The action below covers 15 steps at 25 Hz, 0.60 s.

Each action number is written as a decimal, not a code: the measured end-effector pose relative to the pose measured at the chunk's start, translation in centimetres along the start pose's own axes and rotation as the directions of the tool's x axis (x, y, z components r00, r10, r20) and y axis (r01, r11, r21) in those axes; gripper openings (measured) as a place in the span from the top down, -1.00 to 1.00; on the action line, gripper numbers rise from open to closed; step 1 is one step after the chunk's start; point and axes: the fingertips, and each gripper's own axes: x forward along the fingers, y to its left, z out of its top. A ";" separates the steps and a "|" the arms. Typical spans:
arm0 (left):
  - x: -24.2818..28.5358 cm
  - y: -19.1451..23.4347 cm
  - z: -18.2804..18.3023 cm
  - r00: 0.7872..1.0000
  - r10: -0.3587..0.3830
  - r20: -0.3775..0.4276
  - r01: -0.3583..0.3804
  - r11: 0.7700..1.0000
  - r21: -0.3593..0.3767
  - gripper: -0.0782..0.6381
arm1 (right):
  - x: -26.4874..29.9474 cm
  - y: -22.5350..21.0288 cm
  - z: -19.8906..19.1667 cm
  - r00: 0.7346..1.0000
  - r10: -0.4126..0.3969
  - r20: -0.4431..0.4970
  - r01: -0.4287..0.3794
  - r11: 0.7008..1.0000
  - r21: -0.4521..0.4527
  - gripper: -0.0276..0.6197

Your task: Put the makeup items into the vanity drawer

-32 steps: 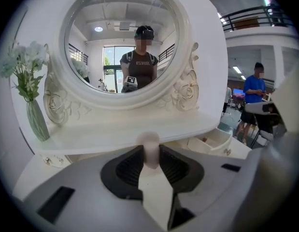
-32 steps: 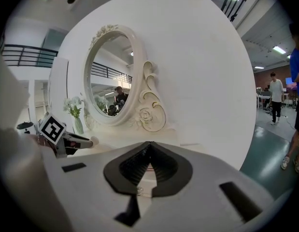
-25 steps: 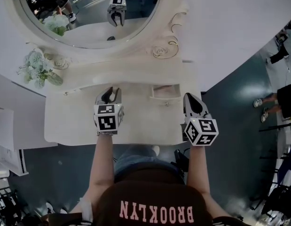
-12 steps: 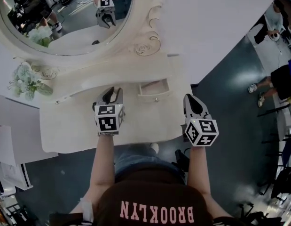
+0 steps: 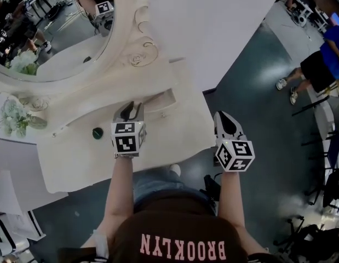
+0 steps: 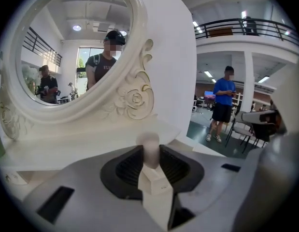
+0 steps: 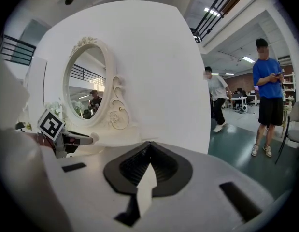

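My left gripper (image 5: 130, 109) is over the cream vanity top (image 5: 174, 130), shut on a pale, slim makeup tube (image 6: 150, 148). The tube stands upright between the dark pads (image 6: 180, 167). In the right gripper view the same tube (image 7: 84, 139) pokes out of the left gripper toward the mirror. The small open drawer (image 5: 160, 99) lies just right of the left gripper's tips. A dark round jar (image 5: 97, 132) sits on the vanity top to the left. My right gripper (image 5: 224, 119) hangs off the vanity's right edge over the floor, shut with nothing in it (image 7: 148, 167).
An oval mirror (image 5: 54, 32) in a carved cream frame rises behind the vanity. White flowers (image 5: 13, 119) stand at the far left. People stand on the teal floor to the right (image 5: 317, 64), one in a blue shirt (image 7: 269, 93). A white wall panel (image 5: 213, 21) backs the vanity.
The head view has swung, so the vanity has slid left and tilted in the picture. The dark round jar has come into sight. Both grippers keep their places and states.
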 end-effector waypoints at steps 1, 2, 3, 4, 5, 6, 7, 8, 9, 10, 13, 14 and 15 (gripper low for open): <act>0.3 -0.6 0.0 1.000 -0.009 -0.004 0.009 1.000 0.004 0.50 | -0.3 -0.5 -0.1 1.000 -0.010 -0.002 0.010 1.000 0.003 0.92; 0.6 -1.1 0.0 1.000 -0.017 -0.008 0.017 1.000 0.007 0.50 | -0.6 -1.1 -0.2 1.000 -0.019 -0.004 0.019 1.000 0.005 0.92; 1.0 -1.7 0.0 1.000 -0.028 -0.013 0.028 1.000 0.012 0.50 | -0.8 -1.6 -0.4 1.000 -0.029 -0.007 0.029 1.000 0.008 0.92; 1.3 -2.3 -0.1 0.999 -0.042 -0.017 0.042 0.999 0.018 0.50 | -1.1 -2.0 -0.5 0.999 -0.040 -0.010 0.041 0.999 0.011 0.92; 1.7 -2.9 -0.2 0.998 -0.059 -0.020 0.060 0.998 0.024 0.49 | -1.4 -2.5 -0.7 0.999 -0.052 -0.014 0.052 0.999 0.015 0.92; 2.0 -3.4 -0.3 0.997 -0.075 -0.024 0.075 0.997 0.030 0.49 | -1.6 -2.9 -0.9 0.998 -0.061 -0.018 0.062 0.998 0.018 0.92; 2.4 -3.8 -0.4 0.996 -0.084 -0.029 0.085 0.996 0.034 0.49 | -1.8 -3.2 -1.1 0.997 -0.069 -0.022 0.070 0.997 0.020 0.92; 2.7 -4.1 -0.5 0.995 -0.088 -0.037 0.089 0.995 0.036 0.49 | -1.9 -3.5 -1.2 0.997 -0.076 -0.027 0.077 0.997 0.023 0.92; 3.0 -4.3 -0.7 0.995 -0.088 -0.047 0.090 0.995 0.038 0.48 | -2.1 -3.8 -1.4 0.996 -0.082 -0.032 0.083 0.996 0.025 0.92; 3.2 -4.4 -0.9 0.995 -0.087 -0.057 0.089 0.995 0.039 0.47 | -2.3 -4.0 -1.6 0.995 -0.088 -0.038 0.089 0.996 0.026 0.92; 3.9 -4.4 -1.5 0.994 -0.080 -0.077 0.084 0.995 0.045 0.46 | -2.4 -4.6 -2.3 0.993 -0.100 -0.057 0.102 0.994 0.030 0.92; 4.1 -4.3 -1.7 0.994 -0.077 -0.083 0.081 0.996 0.048 0.45 | -2.4 -4.7 -2.5 0.993 -0.102 -0.064 0.104 0.994 0.030 0.92; 4.4 -4.2 -1.9 0.993 -0.073 -0.089 0.077 0.996 0.051 0.45 | -2.4 -4.8 -2.7 0.992 -0.103 -0.069 0.106 0.994 0.030 0.92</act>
